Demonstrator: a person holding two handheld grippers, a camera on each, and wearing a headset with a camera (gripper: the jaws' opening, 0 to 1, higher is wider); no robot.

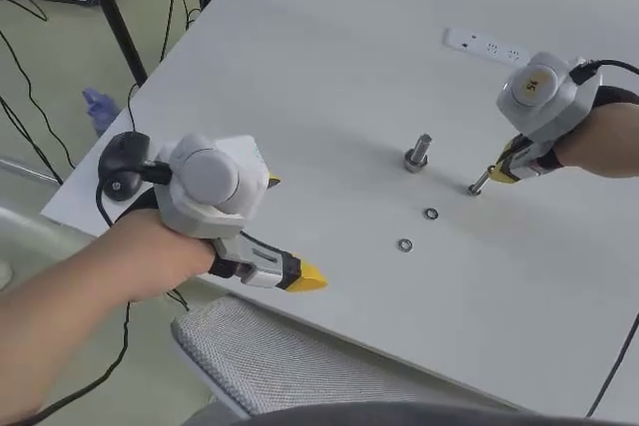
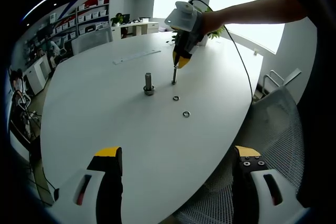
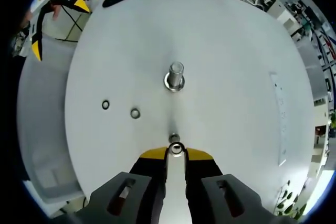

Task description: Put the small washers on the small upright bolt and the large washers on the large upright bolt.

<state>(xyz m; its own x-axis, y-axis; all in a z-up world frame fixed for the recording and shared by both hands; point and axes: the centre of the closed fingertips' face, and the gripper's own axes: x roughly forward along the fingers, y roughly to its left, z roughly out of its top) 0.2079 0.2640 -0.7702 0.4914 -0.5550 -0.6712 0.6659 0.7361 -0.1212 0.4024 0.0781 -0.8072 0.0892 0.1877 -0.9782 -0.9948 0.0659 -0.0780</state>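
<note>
our right tool (image 3: 176, 153) is clenched on a held washer (image 3: 176, 149), right at the top of the small bolt (image 3: 174, 139), which stands upright on the white bench (image 3: 236, 51). the large bolt (image 3: 175, 75) stands upright near it, farther from the tool. a loose washer (image 1: 430, 213) lies flat on the bench near the small bolt, and a second washer (image 1: 404, 244) lies beside it, apart. our left tool (image 2: 177, 153) hangs released, jaws wide, over the bench edge, well apart from the bolts.
</note>
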